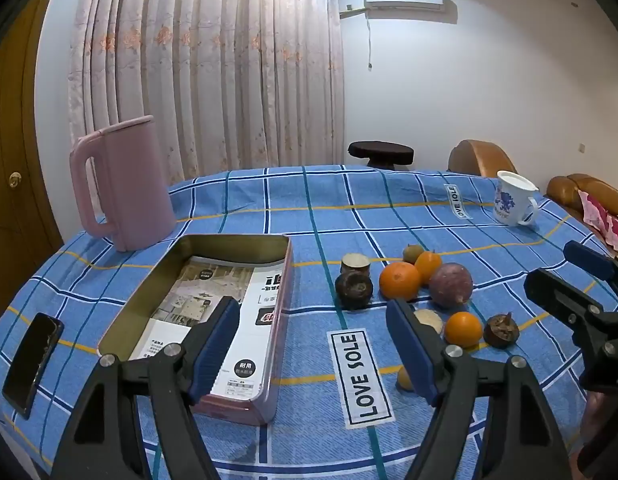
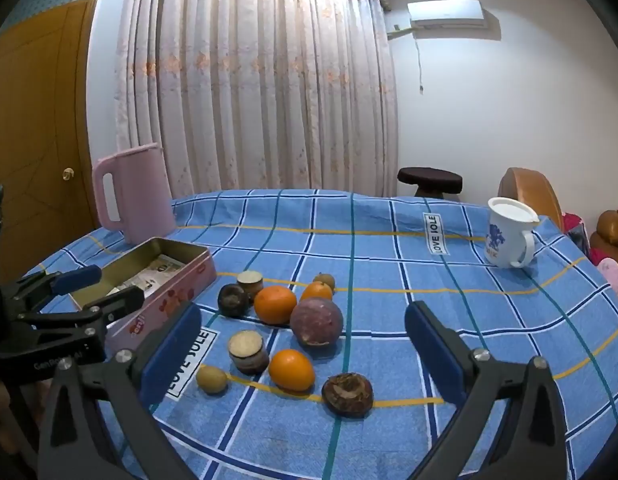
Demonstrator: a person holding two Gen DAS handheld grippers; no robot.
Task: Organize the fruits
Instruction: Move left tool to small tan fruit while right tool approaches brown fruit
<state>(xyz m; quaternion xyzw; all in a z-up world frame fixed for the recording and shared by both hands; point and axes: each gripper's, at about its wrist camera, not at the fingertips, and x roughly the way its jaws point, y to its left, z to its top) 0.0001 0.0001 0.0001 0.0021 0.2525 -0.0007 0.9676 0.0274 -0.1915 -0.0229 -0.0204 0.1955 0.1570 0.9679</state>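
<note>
Several fruits lie loose on the blue checked tablecloth (image 2: 389,432): a large orange (image 2: 275,304), a purple passion fruit (image 2: 316,321), a smaller orange (image 2: 291,369), a dark brown fruit (image 2: 347,395), a small yellow-brown fruit (image 2: 211,379) and a cut cane piece (image 2: 248,351). An open pink tin (image 1: 197,308) with printed paper inside stands left of them. My left gripper (image 1: 313,344) is open and empty above the tin's near right corner. My right gripper (image 2: 303,352) is open and empty, with the fruit group in front of it.
A pink jug (image 1: 123,184) stands behind the tin. A white mug with blue print (image 2: 509,236) stands at the far right. A black phone (image 1: 31,364) lies at the left table edge. A dark stool (image 1: 381,154) and brown sofa (image 1: 481,158) are beyond the table.
</note>
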